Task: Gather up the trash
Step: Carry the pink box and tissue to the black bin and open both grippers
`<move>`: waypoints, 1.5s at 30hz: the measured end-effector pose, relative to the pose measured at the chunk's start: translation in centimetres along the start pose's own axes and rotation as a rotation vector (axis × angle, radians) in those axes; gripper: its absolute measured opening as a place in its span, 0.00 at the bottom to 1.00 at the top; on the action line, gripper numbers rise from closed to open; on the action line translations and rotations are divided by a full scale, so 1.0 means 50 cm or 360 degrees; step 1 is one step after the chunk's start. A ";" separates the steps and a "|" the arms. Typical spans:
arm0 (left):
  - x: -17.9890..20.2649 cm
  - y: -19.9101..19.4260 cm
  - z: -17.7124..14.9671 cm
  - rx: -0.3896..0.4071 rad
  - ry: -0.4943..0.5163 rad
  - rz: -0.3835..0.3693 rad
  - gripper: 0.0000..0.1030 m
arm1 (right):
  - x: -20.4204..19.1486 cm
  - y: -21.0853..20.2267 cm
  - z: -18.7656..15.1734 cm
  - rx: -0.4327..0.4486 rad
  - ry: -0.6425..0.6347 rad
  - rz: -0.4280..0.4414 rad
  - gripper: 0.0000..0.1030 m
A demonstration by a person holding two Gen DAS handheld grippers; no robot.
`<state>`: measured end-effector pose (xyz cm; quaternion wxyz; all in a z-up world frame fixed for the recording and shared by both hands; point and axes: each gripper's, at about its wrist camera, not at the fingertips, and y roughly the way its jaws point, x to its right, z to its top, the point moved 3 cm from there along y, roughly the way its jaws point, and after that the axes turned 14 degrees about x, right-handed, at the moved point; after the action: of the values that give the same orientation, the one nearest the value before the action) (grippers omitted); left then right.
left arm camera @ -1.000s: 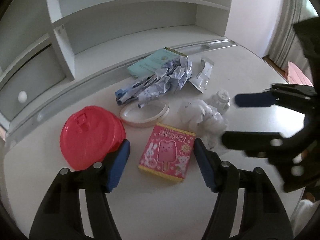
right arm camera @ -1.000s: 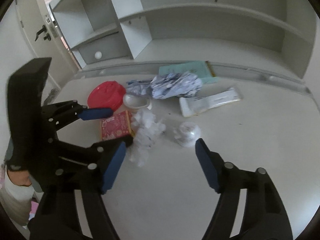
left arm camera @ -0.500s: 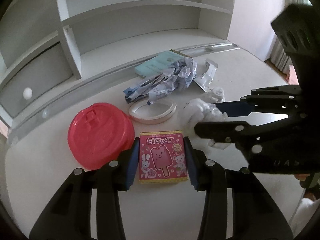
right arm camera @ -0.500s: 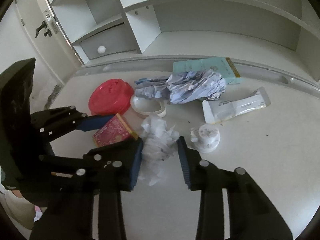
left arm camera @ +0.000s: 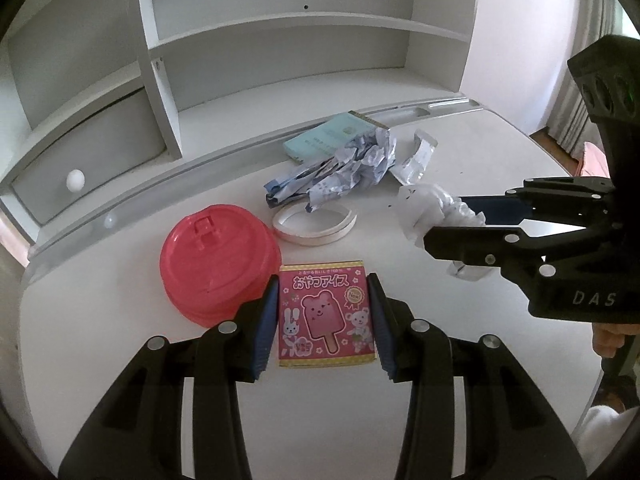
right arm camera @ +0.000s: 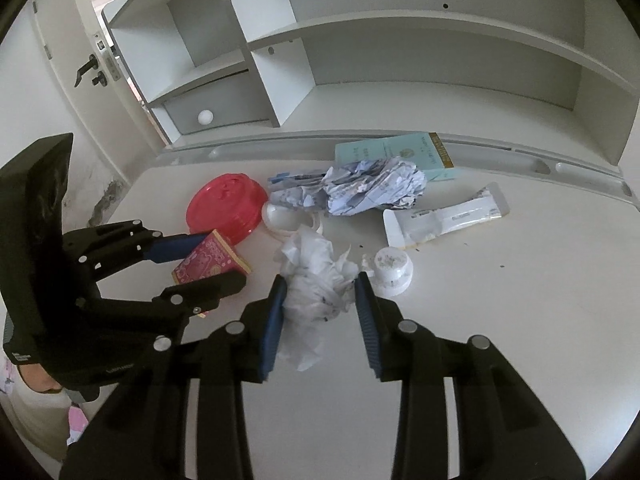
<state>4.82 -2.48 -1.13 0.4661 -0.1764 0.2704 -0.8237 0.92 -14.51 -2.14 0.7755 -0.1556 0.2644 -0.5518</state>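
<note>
My left gripper (left arm camera: 326, 320) is shut on a pink ice-cream box (left arm camera: 326, 322), its blue pads against both sides; in the right wrist view the box (right arm camera: 208, 264) is tilted up off the desk. My right gripper (right arm camera: 320, 312) is shut on a crumpled white tissue (right arm camera: 316, 280); the tissue also shows in the left wrist view (left arm camera: 428, 208). A crumpled blue-white paper (right arm camera: 368, 190), a white tape ring (left arm camera: 314, 222), a white tube wrapper (right arm camera: 444, 218) and a small white cap (right arm camera: 390, 268) lie on the white desk (right arm camera: 500, 320).
A red plastic lid (left arm camera: 216, 264) lies left of the box, touching the left pad. A teal booklet (right arm camera: 394, 152) rests against the desk's back rail. White shelves (right arm camera: 360, 60) with a drawer stand behind. A door (right arm camera: 80, 60) is at the far left.
Both grippers moved forward and closed: the left onto the pink box, the right onto the tissue. The box is now tipped up off the desk.
</note>
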 end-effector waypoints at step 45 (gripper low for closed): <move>1.124 0.280 -0.330 -0.0748 0.0865 -0.1049 0.40 | 0.839 -0.560 -0.797 -0.0120 0.1649 -0.0649 0.34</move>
<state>-23.00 -52.23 -20.58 0.0404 -0.1316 0.4909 -0.8603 -33.37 -61.46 -29.53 0.4156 0.0604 0.5952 -0.6851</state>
